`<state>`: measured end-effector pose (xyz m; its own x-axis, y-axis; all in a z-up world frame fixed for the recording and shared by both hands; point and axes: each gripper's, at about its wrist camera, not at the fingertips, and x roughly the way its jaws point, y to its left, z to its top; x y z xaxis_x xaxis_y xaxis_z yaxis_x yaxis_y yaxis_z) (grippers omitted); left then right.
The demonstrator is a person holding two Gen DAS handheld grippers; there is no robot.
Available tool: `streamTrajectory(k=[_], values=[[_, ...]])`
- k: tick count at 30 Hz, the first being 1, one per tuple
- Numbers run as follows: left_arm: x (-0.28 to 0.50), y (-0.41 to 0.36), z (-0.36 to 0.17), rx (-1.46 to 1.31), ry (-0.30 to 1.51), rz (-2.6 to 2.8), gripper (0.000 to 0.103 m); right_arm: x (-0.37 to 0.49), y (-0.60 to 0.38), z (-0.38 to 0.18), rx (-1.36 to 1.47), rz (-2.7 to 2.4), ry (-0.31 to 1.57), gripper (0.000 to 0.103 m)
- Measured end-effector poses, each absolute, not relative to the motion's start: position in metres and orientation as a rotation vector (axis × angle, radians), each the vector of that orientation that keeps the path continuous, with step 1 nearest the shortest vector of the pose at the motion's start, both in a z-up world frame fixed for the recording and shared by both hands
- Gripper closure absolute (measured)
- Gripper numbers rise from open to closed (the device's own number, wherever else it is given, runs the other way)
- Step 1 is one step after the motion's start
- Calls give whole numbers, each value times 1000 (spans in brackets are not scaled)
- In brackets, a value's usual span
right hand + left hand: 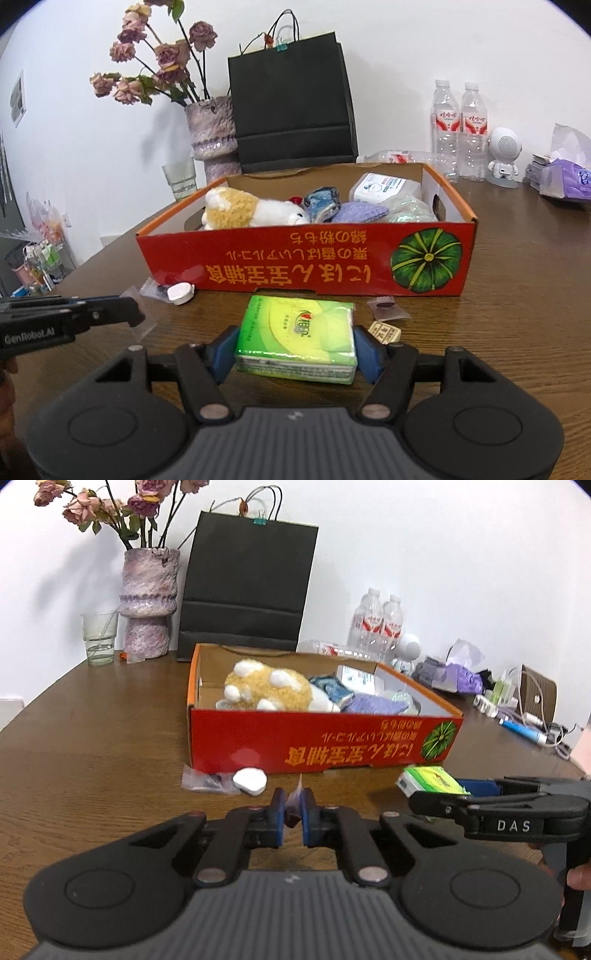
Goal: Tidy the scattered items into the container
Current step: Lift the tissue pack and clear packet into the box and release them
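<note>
A: Biggest first. The red cardboard box fills the middle of the right wrist view, and its near wall stands between both loads and the inside. If you carry either one forward too low, it will likely catch that rim.

B: And it's crowded in there?

A: Yes. The plush toy lies at the left of the box, cloth pieces and a white packet to the right. Drop onto the toy and a light thing may slide back out.

B: The right side?

A: Your right gripper has its blue pads pressed on both ends of the green tissue pack, low centre of frame, held wide. The pack is soft; squeeze harder and I judge it buckles and slips. It points forward and somewhat down toward the box.

B: Left?

A: Your left gripper is pinched fully together on a small clear sachet, lower centre of its view, also tilted down. Only an edge is caught, so a quick swing could shake it loose.

B: Leftovers?

A: A white round case and a wrapper sit against the box's near wall; another sachet lies right of the pack. The two grippers are close together; mind they don't knock.
</note>
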<state>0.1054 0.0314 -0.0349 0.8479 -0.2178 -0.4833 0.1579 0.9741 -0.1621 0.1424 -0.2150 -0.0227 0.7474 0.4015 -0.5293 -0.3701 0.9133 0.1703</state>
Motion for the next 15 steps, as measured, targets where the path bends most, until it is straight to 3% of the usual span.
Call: streamTrajectory(k=[7, 15], values=[[112, 34, 10, -120, 406, -229, 94, 144, -222, 20, 22, 412, 468, 39], [186, 32, 58, -188, 334, -258, 94, 214, -214, 68, 13, 398, 379, 38]])
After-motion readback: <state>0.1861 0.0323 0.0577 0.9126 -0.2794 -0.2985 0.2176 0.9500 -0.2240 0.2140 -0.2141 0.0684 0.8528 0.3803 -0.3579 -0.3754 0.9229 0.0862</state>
